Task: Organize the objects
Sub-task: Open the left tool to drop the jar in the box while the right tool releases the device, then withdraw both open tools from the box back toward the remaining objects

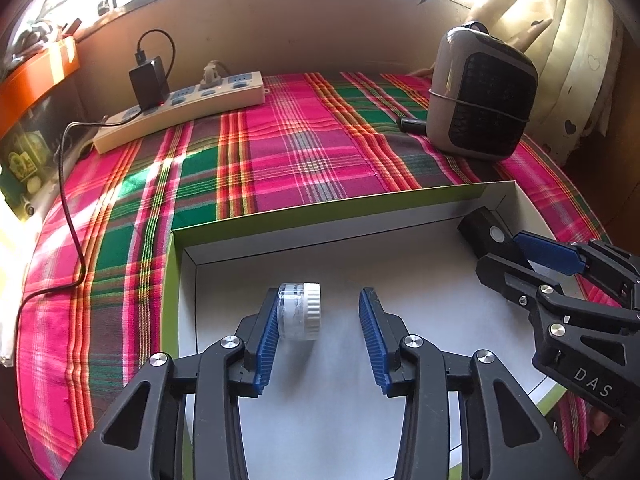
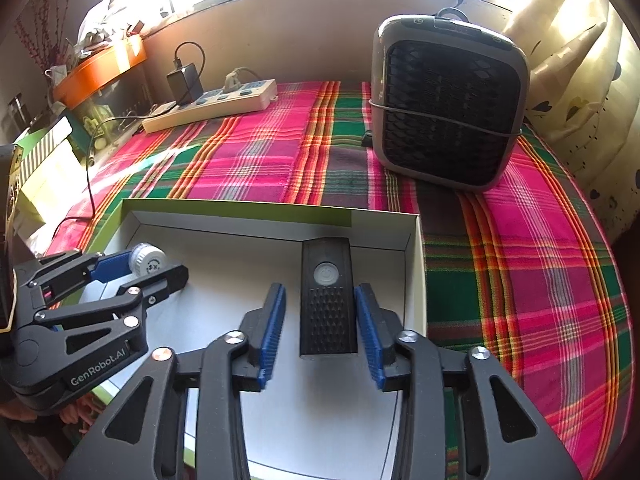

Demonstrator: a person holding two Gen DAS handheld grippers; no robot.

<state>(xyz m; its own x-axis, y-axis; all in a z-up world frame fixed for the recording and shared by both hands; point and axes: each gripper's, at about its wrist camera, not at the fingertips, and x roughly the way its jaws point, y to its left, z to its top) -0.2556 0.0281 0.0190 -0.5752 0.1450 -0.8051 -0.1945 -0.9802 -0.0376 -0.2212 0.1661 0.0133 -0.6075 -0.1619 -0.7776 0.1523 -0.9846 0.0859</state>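
A shallow white box with a green rim [image 1: 320, 212] [image 2: 240, 216] lies on the plaid cloth. Inside it, a small clear jar with a white cap [image 1: 300, 312] [image 2: 146, 260] lies on its side. It rests against the left pad of my left gripper [image 1: 320, 336], and the other pad stands well apart from it, so that gripper is open. A black rectangular device with a round grey button [image 2: 328, 308] [image 1: 486, 234] lies flat near the box's far right corner. My right gripper [image 2: 320, 332] is open around it, with a gap showing at the left pad.
A grey fan heater [image 2: 444, 108] stands on the plaid cloth [image 2: 520, 260] behind the box at the right. A cream power strip [image 1: 180, 108] with a black adapter [image 1: 148, 82] lies at the far left, its cable [image 1: 68, 200] trailing over the cloth's left side. Curtains hang at the right.
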